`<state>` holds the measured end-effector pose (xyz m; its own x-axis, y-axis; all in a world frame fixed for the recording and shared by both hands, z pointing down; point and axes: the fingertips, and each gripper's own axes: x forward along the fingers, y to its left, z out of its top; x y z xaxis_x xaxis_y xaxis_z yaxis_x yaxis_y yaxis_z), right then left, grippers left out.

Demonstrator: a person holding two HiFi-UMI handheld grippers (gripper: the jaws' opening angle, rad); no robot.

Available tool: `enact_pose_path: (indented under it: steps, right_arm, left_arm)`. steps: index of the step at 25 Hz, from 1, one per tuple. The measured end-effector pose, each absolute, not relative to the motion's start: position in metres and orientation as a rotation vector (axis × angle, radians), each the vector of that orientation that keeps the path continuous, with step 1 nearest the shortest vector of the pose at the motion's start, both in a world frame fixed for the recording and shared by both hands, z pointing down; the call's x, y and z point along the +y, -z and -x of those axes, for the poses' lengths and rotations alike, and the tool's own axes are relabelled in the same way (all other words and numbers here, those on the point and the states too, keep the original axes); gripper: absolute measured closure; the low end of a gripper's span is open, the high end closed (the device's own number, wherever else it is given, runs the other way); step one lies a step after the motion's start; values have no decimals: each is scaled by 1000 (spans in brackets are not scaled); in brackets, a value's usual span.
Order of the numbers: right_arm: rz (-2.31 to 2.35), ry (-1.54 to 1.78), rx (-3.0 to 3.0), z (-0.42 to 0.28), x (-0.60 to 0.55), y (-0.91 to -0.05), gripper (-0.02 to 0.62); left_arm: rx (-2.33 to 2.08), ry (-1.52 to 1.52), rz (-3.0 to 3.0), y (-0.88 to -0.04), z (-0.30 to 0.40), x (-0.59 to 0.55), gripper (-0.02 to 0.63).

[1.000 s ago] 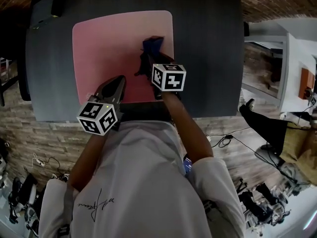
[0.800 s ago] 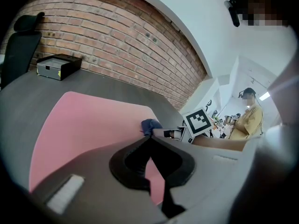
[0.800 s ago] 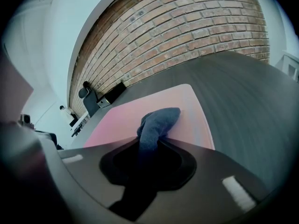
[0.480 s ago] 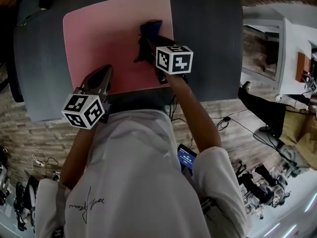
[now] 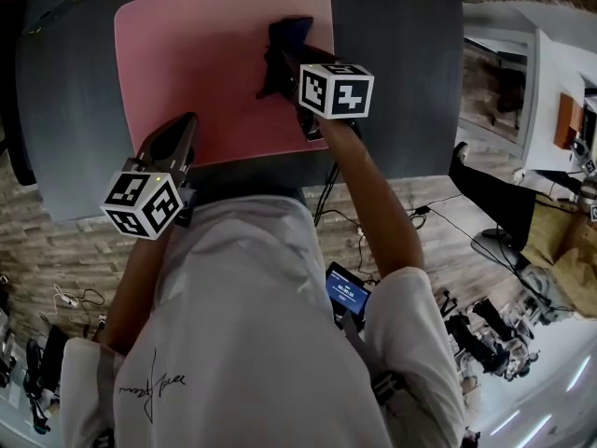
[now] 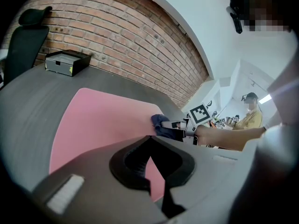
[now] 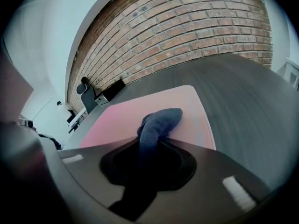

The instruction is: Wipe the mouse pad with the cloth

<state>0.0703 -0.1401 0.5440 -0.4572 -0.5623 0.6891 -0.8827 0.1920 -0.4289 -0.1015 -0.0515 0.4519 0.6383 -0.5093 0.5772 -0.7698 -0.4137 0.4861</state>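
1. Left gripper [image 5: 184,124]: jaws closed together with nothing between them. It sits at the 7 o'clock edge of the mouse pad [image 5: 205,54]. Whether it touches the pad cannot be told.
2. Right gripper [image 5: 280,63]: jaws clamped on the cloth [image 5: 291,34], a dark blue bunch that sticks out past the fingertips and rests on the pad.
3. Cloth position: the pad's 2 o'clock area, just inside the right edge and short of the far corner.
4. Mouse pad: pink with rounded corners, lying flat on a dark grey table [image 5: 392,63].
5. Box [image 6: 67,62]: black, on the table at about 11 o'clock from the pad and well apart from it. The lid is closed, so the contents cannot be seen.
6. Chair [image 6: 25,36]: black, standing past the table's left side, with a brick wall [image 6: 140,36] behind.
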Motion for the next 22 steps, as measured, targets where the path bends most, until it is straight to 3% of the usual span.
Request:
enact_pose_path:
  steps: [22]
  right_arm:
    - [-1410, -1150, -2074, -55, -181, -543, 517]
  left_arm:
    - [-1039, -399, -2051, -456, 150, -65, 601]
